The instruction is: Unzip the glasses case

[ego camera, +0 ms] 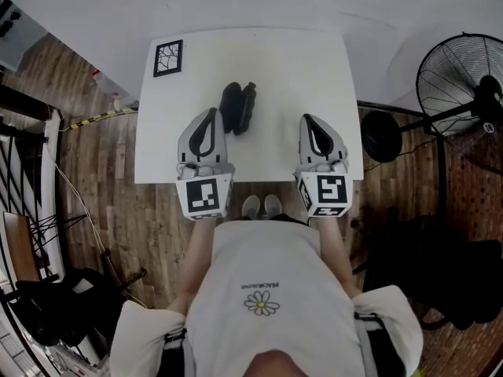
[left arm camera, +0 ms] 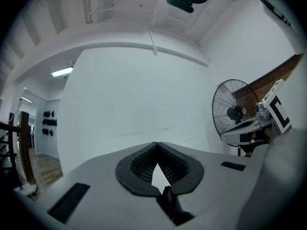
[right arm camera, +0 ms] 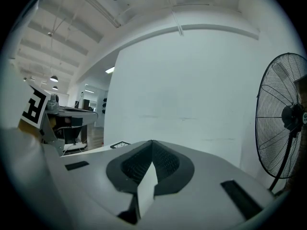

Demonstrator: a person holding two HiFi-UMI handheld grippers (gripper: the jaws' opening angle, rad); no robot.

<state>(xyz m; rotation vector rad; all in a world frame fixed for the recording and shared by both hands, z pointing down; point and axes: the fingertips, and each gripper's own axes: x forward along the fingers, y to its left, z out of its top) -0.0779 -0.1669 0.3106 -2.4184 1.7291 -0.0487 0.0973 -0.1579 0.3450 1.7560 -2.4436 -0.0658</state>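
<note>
- The black, soft-looking glasses case (ego camera: pixel 237 107) shows as two long rounded lobes side by side with a thin gap between them. From above I cannot tell how far its zip has run.
- It lies near the middle of the flat, matte white rectangular table (ego camera: pixel 275 61), just beyond the gripper tips and closer to the left one. Neither gripper touches it.
- The left gripper (ego camera: pixel 212 115), smooth grey plastic, has its jaw tips pressed together with nothing between them. In the left gripper view (left arm camera: pixel 156 145) the dark ribbed pads (left arm camera: pixel 141 164) curve round a teardrop gap behind the meeting tips.
- The right gripper (ego camera: pixel 307 121) is the same build, and its jaws are also pressed together and empty (right arm camera: pixel 151 143). It sits well to the right of the case.
- Each gripper carries a cube of black-and-white square markers at the person's end.
- A white card in a black frame, printed with crack-like lines (ego camera: pixel 167 58), lies at the table's far left corner.
- A black wire-caged standing fan (ego camera: pixel 460 73) stands to the right on the brown wood-plank floor (ego camera: pixel 102 203).
</note>
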